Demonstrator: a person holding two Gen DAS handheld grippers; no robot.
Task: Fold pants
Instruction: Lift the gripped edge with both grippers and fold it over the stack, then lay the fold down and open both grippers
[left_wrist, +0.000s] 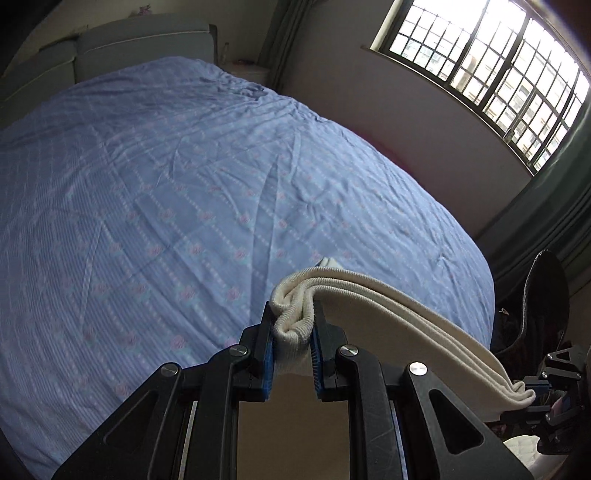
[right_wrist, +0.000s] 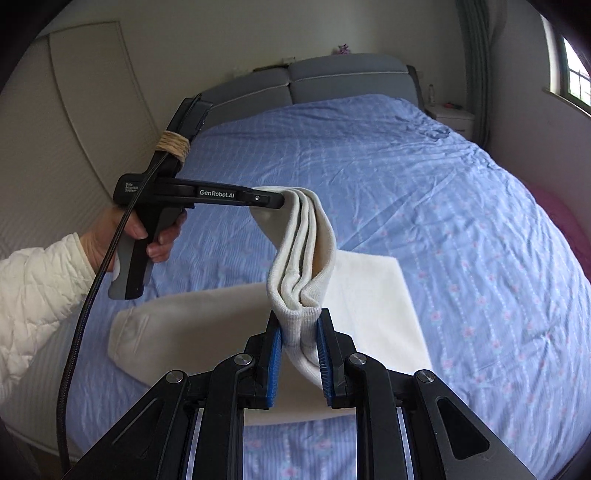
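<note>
Both tongs, left (left_wrist: 291, 325) and right (right_wrist: 300, 325), clamped on cream pants (right_wrist: 303, 236) (ribbed band stretched crosswise between them) above bed (right_wrist: 443, 221).

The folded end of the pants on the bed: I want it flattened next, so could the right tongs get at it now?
Probably not yet. The right tongs are shut on the pants, as are the left tongs, stretching the cuff end above the folded part. They would need to let go first.

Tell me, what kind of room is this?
It looks like a bedroom in a home. There is a big bed with a blue flowered cover, a padded grey headboard against the wall, and a small white nightstand beside it, near a barred window.
</note>
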